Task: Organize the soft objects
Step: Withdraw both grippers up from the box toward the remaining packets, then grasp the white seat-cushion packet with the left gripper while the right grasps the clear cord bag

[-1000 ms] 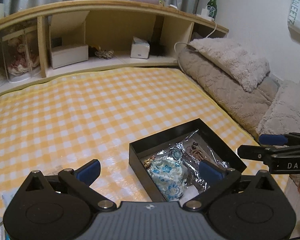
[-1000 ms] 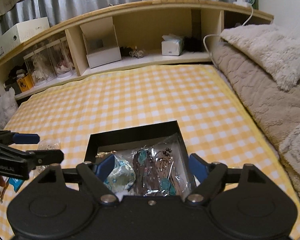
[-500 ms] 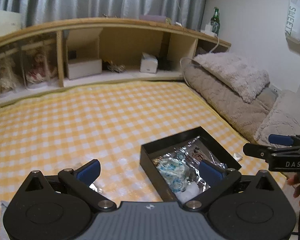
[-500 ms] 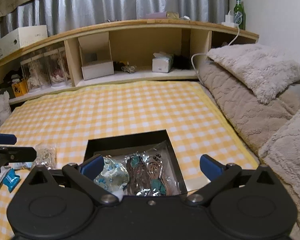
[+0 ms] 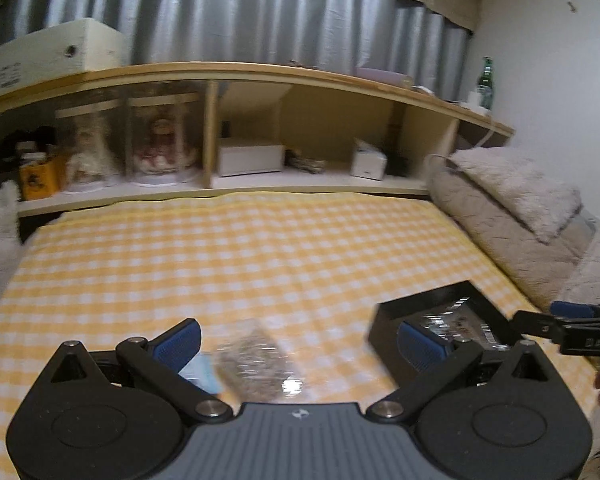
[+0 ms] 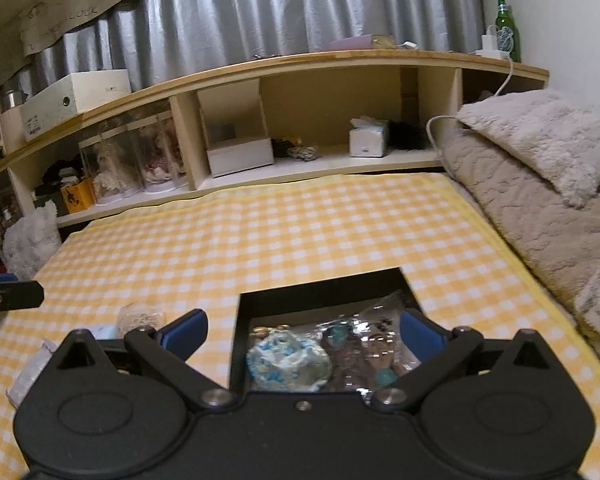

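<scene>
The right tongs point(image 6: 302, 332) have just spread wide over the black box point(image 6: 320, 292) near the mat's right edge, empty. The left tongs point(image 5: 298, 340), spread too, hang over a clear bag point(image 5: 256, 360) left of the box, likely next.

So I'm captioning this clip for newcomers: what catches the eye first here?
The yellow checked cloth fills the middle. On it, near the right gripper, sits a black box holding a blue-and-white pouch and shiny packets. A clear packet lies between the left gripper's open fingers.
</scene>
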Action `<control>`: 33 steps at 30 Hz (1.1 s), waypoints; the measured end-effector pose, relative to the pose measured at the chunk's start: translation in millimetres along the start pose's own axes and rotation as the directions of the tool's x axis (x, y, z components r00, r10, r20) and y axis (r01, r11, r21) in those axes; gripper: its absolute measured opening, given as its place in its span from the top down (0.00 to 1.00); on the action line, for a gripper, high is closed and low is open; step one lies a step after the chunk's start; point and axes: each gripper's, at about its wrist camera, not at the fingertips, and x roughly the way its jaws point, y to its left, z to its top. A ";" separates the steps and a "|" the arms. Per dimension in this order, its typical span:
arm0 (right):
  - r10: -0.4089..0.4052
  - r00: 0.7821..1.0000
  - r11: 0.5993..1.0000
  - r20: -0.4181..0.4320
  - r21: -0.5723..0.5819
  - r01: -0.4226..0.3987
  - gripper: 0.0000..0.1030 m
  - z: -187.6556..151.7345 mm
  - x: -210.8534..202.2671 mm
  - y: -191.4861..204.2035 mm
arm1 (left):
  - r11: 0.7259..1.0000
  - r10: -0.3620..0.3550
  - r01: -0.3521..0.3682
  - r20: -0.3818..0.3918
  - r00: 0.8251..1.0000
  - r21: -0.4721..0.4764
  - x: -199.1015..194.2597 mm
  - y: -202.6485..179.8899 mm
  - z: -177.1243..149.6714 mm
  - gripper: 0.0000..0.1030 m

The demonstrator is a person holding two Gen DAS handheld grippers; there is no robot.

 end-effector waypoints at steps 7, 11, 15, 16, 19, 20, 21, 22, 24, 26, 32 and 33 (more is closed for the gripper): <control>0.053 0.999 0.997 -0.002 -0.047 -0.053 0.00 -3.2 13.4 31.1 | 0.997 0.070 -0.070 -0.016 0.997 0.013 0.0 42.7 -9.2 0.00; 0.083 0.997 0.994 -0.007 -0.063 -0.084 0.00 -4.8 22.2 50.6 | 0.996 0.093 -0.091 -0.063 0.994 0.025 1.3 65.3 -13.4 0.00; 0.117 0.992 0.990 -0.036 -0.073 -0.120 0.00 -7.1 35.5 69.3 | 0.990 0.132 -0.127 -0.107 0.985 0.054 5.9 89.9 -18.9 0.00; 0.121 0.992 0.989 -0.042 -0.079 -0.124 0.00 -7.6 38.5 74.3 | 0.990 0.136 -0.129 -0.122 0.983 0.058 7.7 96.2 -20.3 0.00; 0.127 0.990 0.985 -0.059 -0.111 -0.133 0.00 -9.7 48.0 88.7 | 0.987 0.157 -0.150 -0.169 0.973 0.055 14.6 115.8 -24.8 0.00; 0.129 0.990 0.983 -0.064 -0.123 -0.136 0.00 -10.1 51.8 93.7 | 0.985 0.168 -0.161 -0.184 0.968 0.054 16.9 120.8 -26.3 0.00; 0.131 0.989 0.981 -0.069 -0.133 -0.139 0.00 -10.4 55.5 98.2 | 0.984 0.178 -0.171 -0.194 0.965 0.054 19.0 124.9 -28.2 0.00; 0.134 0.988 0.980 -0.073 -0.141 -0.143 0.00 -10.9 59.8 102.6 | 0.984 0.178 -0.171 -0.205 0.962 0.054 21.4 128.9 -30.1 0.01; 0.143 0.986 0.977 -0.087 -0.148 -0.155 0.00 -11.0 69.7 110.8 | 0.986 0.169 -0.162 -0.235 0.957 0.051 26.5 135.7 -33.3 0.03; 0.152 0.983 0.974 -0.102 -0.153 -0.167 0.00 -10.9 79.4 118.8 | 0.987 0.163 -0.155 -0.265 0.950 0.051 32.8 141.5 -36.7 0.09; 0.175 0.972 0.961 -0.160 -0.186 -0.203 0.00 -7.2 114.4 148.2 | 0.990 0.139 -0.119 -0.372 0.918 0.077 48.1 154.0 -57.0 0.10; 0.172 0.970 0.959 -0.173 -0.197 -0.205 0.00 -7.5 120.9 153.0 | 0.991 0.131 -0.109 -0.389 0.912 0.079 50.5 155.8 -60.2 0.10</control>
